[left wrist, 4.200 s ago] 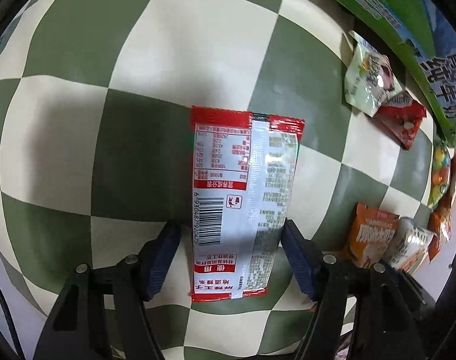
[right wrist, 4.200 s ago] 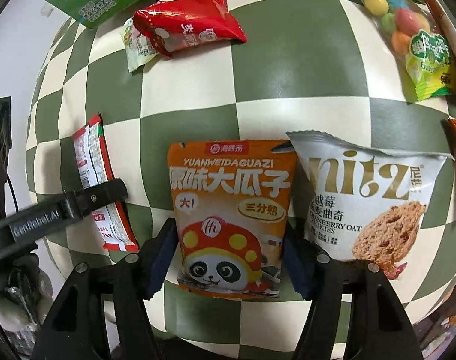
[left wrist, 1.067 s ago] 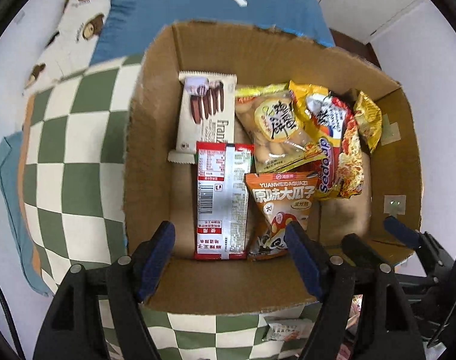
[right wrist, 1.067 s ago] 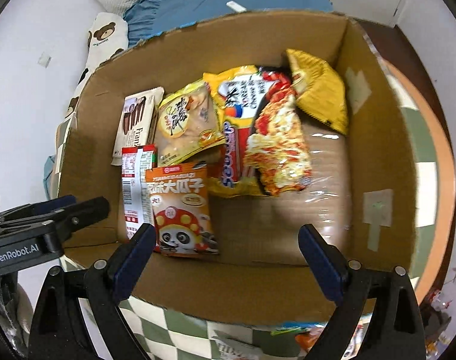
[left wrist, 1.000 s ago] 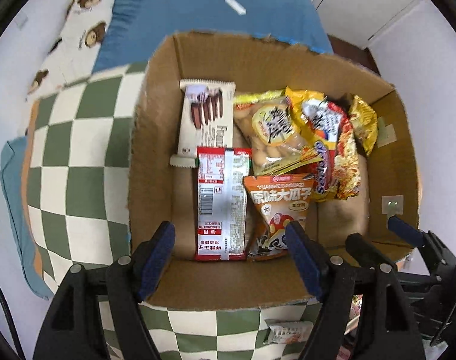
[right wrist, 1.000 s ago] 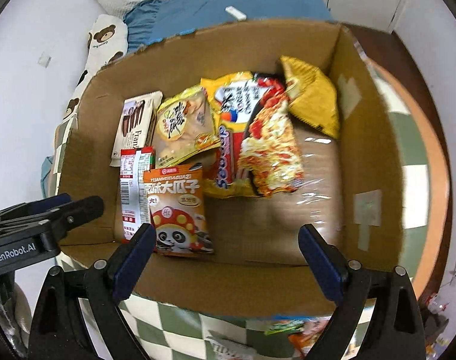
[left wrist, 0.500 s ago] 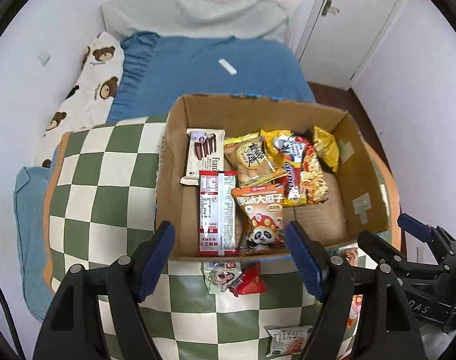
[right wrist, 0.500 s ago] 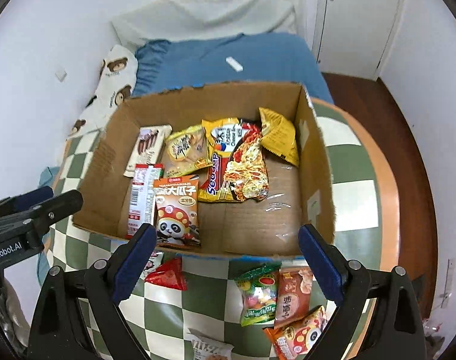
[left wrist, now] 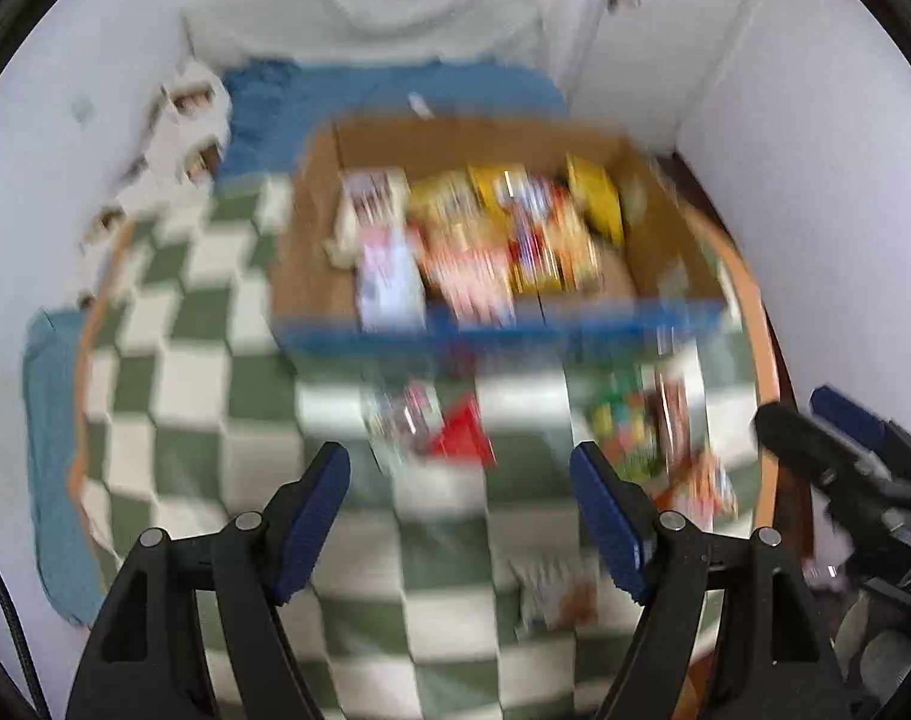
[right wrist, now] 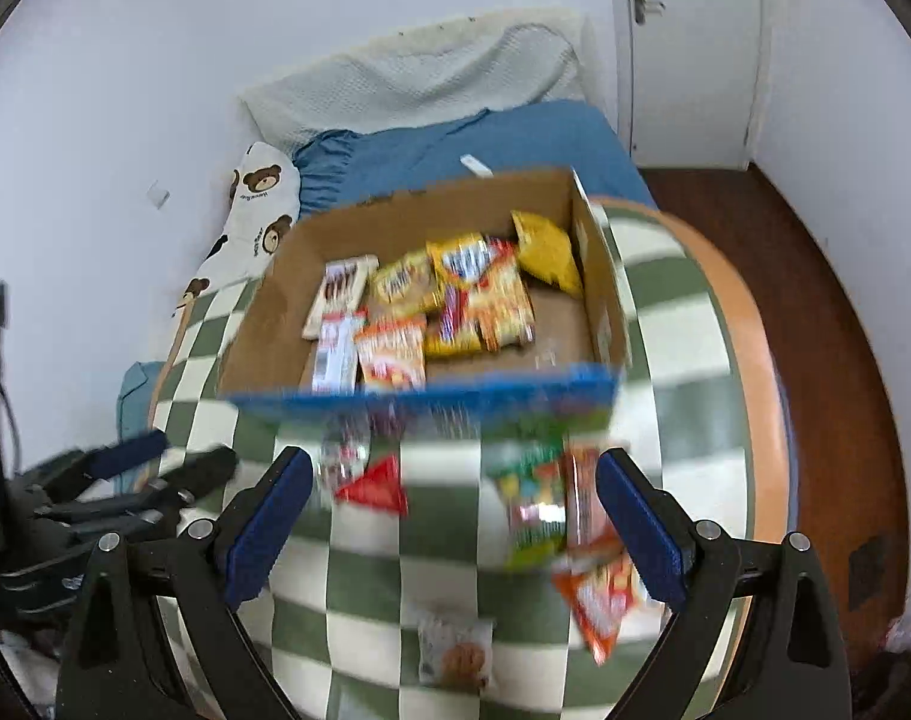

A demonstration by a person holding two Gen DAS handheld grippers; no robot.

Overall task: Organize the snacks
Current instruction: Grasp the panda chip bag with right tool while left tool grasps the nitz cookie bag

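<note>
Pulled back and up from half a second ago: box [right wrist: 287,324] now smaller and farther in both views, more checkered table [right wrist: 371,588] exposed below it. Left view heavily motion-blurred.

Left tongs [left wrist: 460,507] spread wide, nothing between the blue pads, hanging over bare checks. Right tongs [right wrist: 449,525] likewise parted and empty, pads straddling the loose packs near the table's front.

Just beyond the right tongs, at 12 o'clock: red pack [right wrist: 374,489] beside a pale crinkled one, both close under the box's blue front edge. At 1 o'clock: green candy bag [right wrist: 530,504] touching orange packs [right wrist: 599,594] that trail toward 3 o'clock. At 6 o'clock, between the arms: white cookie pack [right wrist: 455,651], well apart from the rest.

Inside the box, at 12 o'clock: snacks lying flat, crowded to the left and rear — chocolate-stick box [right wrist: 341,294], red-and-white sachet [right wrist: 335,354], orange panda pack [right wrist: 392,354], yellow bags [right wrist: 545,252] and noodles. Right front of the floor bare cardboard.

Beyond the box: blue bed [right wrist: 485,144], bear pillow [right wrist: 257,210].
</note>
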